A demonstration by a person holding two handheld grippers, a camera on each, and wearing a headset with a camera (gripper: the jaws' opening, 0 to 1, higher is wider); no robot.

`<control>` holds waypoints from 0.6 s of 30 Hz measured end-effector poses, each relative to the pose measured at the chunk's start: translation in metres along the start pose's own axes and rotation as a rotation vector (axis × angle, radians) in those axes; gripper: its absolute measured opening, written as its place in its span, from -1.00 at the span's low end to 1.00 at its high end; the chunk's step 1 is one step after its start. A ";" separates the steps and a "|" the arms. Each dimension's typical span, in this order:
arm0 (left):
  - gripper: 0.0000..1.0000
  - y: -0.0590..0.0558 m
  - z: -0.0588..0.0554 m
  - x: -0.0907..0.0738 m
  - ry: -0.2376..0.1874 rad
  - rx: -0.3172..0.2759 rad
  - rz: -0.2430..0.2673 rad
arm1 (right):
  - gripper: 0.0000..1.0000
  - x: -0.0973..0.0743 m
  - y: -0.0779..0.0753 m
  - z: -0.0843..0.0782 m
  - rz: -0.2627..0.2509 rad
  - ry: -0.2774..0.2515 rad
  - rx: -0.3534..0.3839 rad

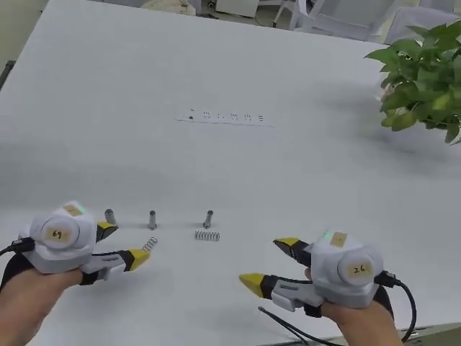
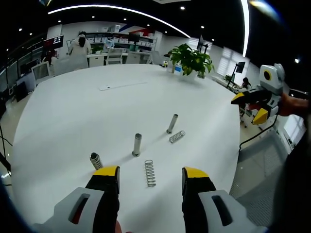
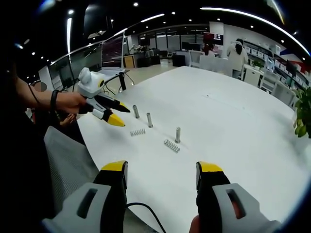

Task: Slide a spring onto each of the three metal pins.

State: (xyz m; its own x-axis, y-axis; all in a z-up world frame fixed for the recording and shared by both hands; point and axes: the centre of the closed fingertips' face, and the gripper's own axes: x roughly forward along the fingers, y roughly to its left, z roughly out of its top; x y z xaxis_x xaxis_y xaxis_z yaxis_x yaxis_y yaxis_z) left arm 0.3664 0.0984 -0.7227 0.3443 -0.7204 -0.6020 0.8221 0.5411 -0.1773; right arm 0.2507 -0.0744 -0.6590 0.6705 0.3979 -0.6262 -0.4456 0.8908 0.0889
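Observation:
Three short metal pins stand in a row on the white table (image 1: 238,173): a left pin (image 1: 110,216) with a spring coiled around it, a middle pin (image 1: 153,220) and a right pin (image 1: 208,218), both bare. One loose spring (image 1: 207,236) lies just in front of the right pin. Another loose spring (image 1: 149,244) lies in front of the middle pin. My left gripper (image 1: 126,243) is open and empty, its yellow tips either side of that spring (image 2: 150,173). My right gripper (image 1: 266,262) hovers open and empty to the right of the pins (image 3: 149,120).
A white power strip (image 1: 225,115) lies mid-table beyond the pins. A potted green plant (image 1: 425,79) stands at the far right. A black cable (image 1: 288,328) trails from the right gripper near the table's front edge.

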 end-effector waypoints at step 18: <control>-0.29 -0.002 -0.016 0.026 0.053 0.017 -0.008 | 0.10 -0.004 -0.002 -0.008 -0.003 0.023 0.003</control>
State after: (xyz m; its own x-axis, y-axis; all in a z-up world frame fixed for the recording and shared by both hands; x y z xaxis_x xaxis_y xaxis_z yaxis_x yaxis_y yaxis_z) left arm 0.3669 0.0855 -0.7505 0.3136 -0.7007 -0.6408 0.8324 0.5277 -0.1696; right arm 0.2441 -0.0797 -0.6632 0.6579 0.3901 -0.6442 -0.4419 0.8926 0.0893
